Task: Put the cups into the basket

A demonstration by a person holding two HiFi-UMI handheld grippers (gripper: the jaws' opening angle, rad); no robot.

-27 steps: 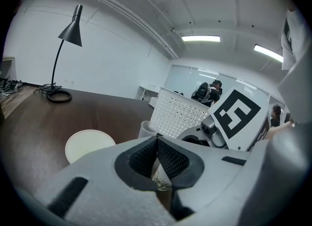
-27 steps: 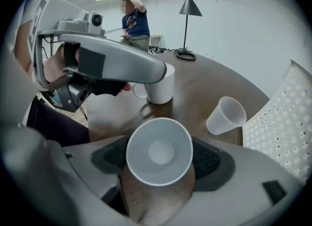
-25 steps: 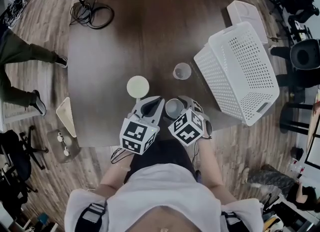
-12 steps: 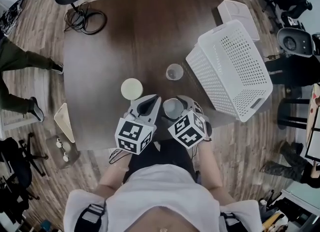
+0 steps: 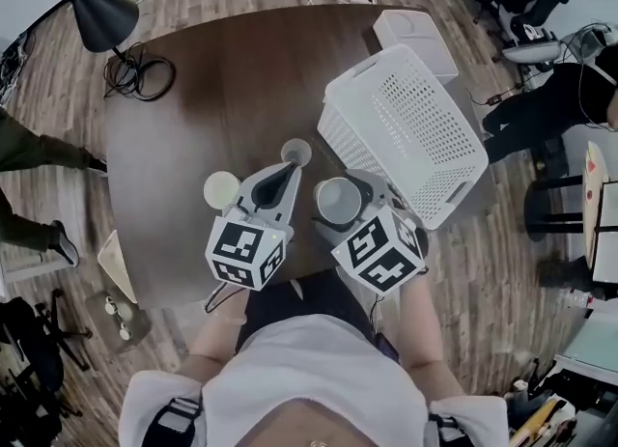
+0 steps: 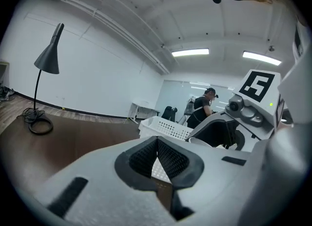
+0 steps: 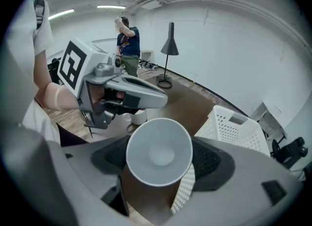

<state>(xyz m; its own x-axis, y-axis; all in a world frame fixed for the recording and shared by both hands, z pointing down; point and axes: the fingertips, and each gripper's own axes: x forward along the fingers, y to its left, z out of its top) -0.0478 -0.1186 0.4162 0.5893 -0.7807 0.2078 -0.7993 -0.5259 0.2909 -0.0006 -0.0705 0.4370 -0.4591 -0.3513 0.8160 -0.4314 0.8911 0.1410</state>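
The room is lit brightly and evenly by ceiling light strips point(image 6: 190, 52). A faint sheen is shown on the counter point(image 5: 212, 88). Edges are bent by fisheye distortion; the left tongs point(image 6: 157, 147) are rendered slightly soft.

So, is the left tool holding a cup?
No, in the left gripper view the pads of the left tool meet with nothing between them.

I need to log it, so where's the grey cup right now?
In the head view the grey cup is clamped between the jaws of the right gripper, over the table near its front edge, just left of the white basket.
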